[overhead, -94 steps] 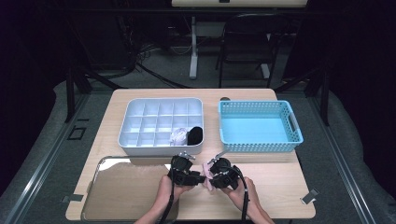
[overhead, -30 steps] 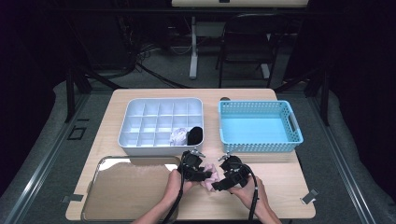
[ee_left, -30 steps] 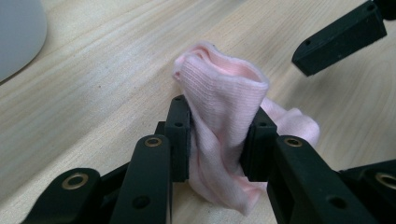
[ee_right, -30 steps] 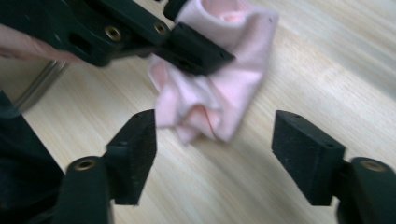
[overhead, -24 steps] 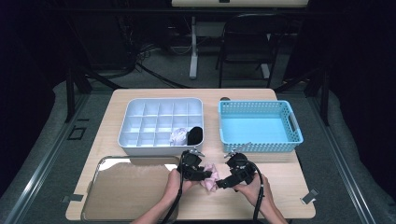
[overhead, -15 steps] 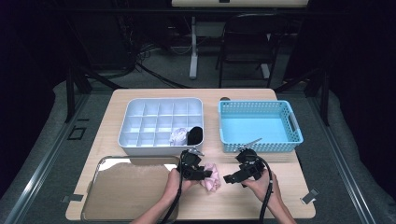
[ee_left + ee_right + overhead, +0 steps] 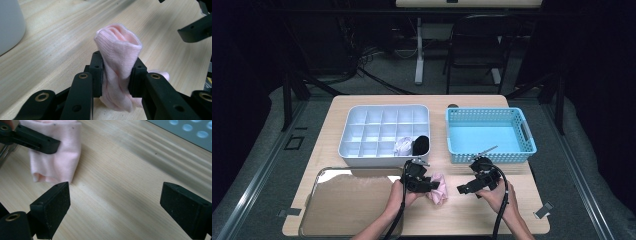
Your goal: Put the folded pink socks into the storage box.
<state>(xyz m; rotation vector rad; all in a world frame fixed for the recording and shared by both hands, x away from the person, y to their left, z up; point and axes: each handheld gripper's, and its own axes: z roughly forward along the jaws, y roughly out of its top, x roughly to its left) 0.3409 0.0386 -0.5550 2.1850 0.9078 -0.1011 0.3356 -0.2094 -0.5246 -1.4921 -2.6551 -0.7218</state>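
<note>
Your left gripper (image 7: 116,82) pinches the rolled pink sock (image 7: 119,62); your right gripper (image 7: 115,212), jaws just opened wide, holds nothing. The roll may unfurl near the bench's front edge.

The high view is dim around the edges: the room behind and beside the worktop (image 7: 482,210) sinks into near black, while the wood itself is evenly lit from above. The metal tray (image 7: 347,200) throws back a pale glare along its far edge. Both gripper views are bright and soft-lit, with faint shadows under the pink cloth (image 7: 120,65). In the right gripper view the near black pads (image 7: 52,207) are slightly blurred, and the wood grain stays sharp.
</note>
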